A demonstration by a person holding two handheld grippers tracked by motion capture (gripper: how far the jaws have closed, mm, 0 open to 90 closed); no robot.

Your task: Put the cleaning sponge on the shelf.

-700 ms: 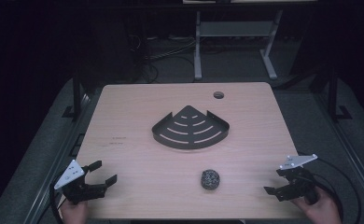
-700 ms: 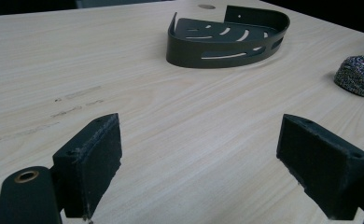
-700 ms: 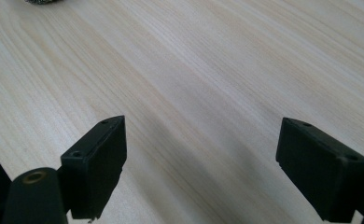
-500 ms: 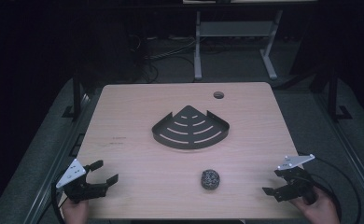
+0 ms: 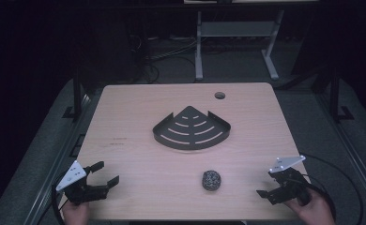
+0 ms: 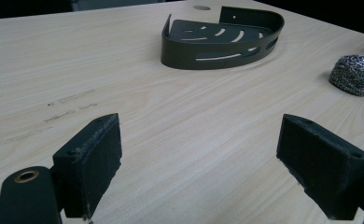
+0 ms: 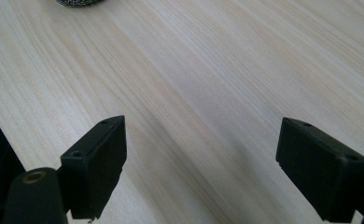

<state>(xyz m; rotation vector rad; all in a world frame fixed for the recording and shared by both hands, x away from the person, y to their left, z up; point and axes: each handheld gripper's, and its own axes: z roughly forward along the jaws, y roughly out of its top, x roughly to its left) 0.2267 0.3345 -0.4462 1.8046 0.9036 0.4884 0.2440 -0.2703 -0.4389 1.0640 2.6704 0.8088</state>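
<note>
A black quarter-round slotted shelf [image 5: 192, 130] lies at the middle of the wooden table [image 5: 139, 117]. A steel-wool ball [image 5: 211, 180] sits nearer the front, right of centre. My left gripper [image 5: 107, 172] hovers open at the front left corner, pointing toward the middle. In the left gripper view its jaws [image 6: 199, 154] stand wide over bare wood, with the shelf [image 6: 222, 39] and the ball [image 6: 356, 74] far ahead. My right gripper [image 5: 265, 183] is open at the front right, aimed left toward the ball. Its own view has the gripper [image 7: 201, 163] empty and the ball [image 7: 80, 2] at the top edge.
A round cable hole [image 5: 219, 95] is in the table's far right part. Behind the table stands a white metal frame [image 5: 237, 42] with cables on the floor. Dark rails run along both sides of the table. Cables trail from both grippers.
My right gripper has crept slightly to the left along the front edge. The left gripper, the shelf and the ball stay where they were.
</note>
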